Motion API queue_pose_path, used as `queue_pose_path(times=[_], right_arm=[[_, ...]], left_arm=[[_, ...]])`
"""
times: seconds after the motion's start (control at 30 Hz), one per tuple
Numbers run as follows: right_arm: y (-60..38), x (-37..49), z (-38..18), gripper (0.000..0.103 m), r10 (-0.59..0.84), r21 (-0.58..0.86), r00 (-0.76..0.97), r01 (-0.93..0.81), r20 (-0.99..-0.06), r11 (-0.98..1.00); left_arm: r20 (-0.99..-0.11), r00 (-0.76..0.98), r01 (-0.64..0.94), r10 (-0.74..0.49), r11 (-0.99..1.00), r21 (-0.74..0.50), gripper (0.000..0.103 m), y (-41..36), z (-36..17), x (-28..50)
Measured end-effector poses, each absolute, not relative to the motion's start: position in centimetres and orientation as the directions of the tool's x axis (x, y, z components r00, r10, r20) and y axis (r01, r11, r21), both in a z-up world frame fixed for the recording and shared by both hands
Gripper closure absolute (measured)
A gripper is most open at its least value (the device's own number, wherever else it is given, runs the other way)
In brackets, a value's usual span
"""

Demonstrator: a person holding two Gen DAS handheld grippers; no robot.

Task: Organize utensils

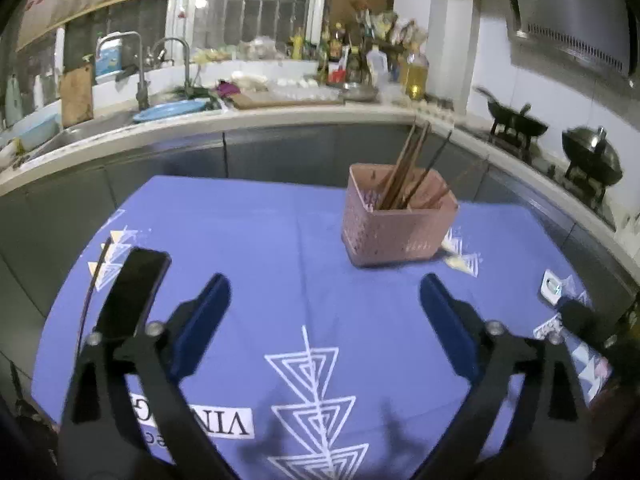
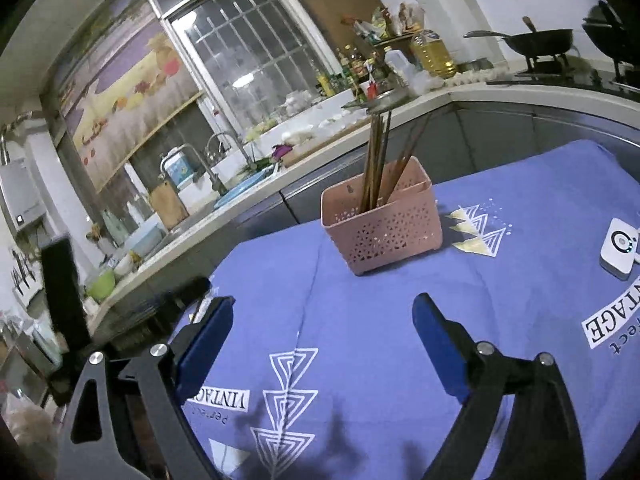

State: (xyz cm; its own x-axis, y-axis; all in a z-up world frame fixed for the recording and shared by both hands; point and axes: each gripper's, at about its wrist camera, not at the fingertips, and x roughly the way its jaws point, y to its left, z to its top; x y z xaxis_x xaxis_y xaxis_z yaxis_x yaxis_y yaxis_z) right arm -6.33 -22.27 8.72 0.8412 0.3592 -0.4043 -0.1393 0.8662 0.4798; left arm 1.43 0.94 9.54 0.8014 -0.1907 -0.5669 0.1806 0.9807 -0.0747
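Both the left tongs (image 1: pixel 324 292) and the right tongs (image 2: pixel 322 316) stood wide apart and empty low in their frames over the blue-clothed desk (image 1: pixel 260 232), while the pink basket (image 1: pixel 394 220) holding upright chopsticks (image 1: pixel 404 172) sat right of centre.

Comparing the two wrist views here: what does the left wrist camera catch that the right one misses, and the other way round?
Only the left wrist view shows the range hood and the left gripper, open with nothing between its fingers. Only the right wrist view shows the fruit-print blind, a wall-mounted water heater and the right gripper, also open and empty. Both show the pink basket holding chopsticks, the blue tablecloth, the sink faucet, the oil bottle and a wok on the stove.
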Motion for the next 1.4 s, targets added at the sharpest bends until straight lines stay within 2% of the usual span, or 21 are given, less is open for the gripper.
queue_pose_path(times=[0.23,1.4], right_arm=[[-22.9,-6.3,8.2,0.013,0.354,0.499,0.841,-0.118,-0.41,0.858],[-22.4,-6.2,8.0,0.013,0.37,0.501,0.833,-0.132,-0.412,0.855]], left_arm=[[-0.608,0.777,0.154,-0.165,0.986,-0.07,0.006,0.5,8.8,1.8],[-0.55,0.835,0.078,-0.039,0.996,0.047,0.006,-0.2,9.5,0.5]])
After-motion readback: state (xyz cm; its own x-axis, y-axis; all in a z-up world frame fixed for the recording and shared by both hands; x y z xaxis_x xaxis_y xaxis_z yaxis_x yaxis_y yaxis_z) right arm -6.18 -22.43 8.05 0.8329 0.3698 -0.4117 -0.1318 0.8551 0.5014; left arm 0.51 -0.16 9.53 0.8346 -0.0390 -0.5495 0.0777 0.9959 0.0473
